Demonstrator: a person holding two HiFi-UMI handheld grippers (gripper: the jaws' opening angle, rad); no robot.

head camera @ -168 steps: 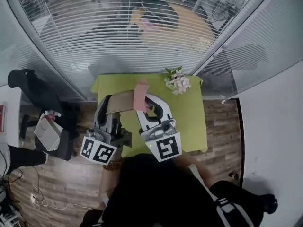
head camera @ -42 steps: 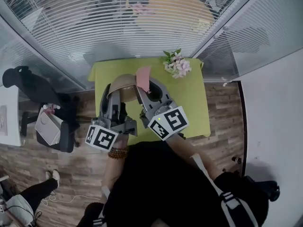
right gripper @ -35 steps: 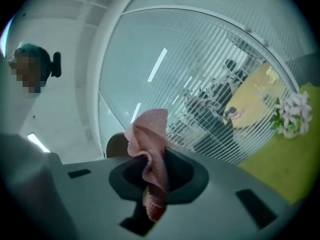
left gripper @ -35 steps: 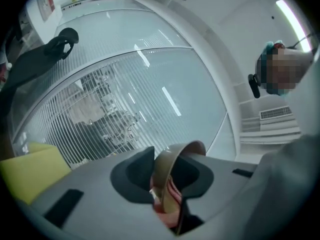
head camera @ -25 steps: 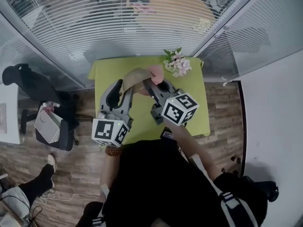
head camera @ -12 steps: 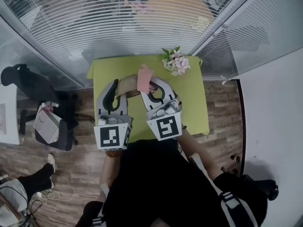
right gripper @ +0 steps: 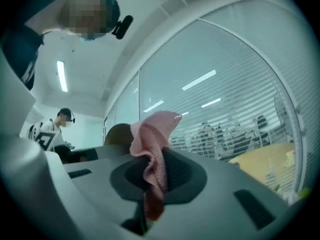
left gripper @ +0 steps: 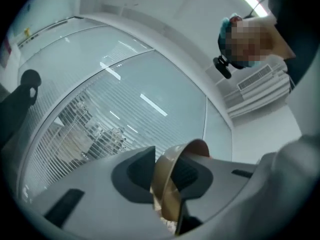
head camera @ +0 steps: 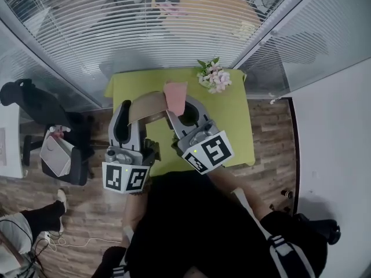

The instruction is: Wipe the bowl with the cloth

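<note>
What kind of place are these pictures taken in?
Most likely an office: glass partition walls with slatted blinds, a black office chair on wood-look flooring, and a round table behind the glass.

Tilted tan bowl (head camera: 146,104), seemingly against pink cloth (head camera: 175,94)
</note>
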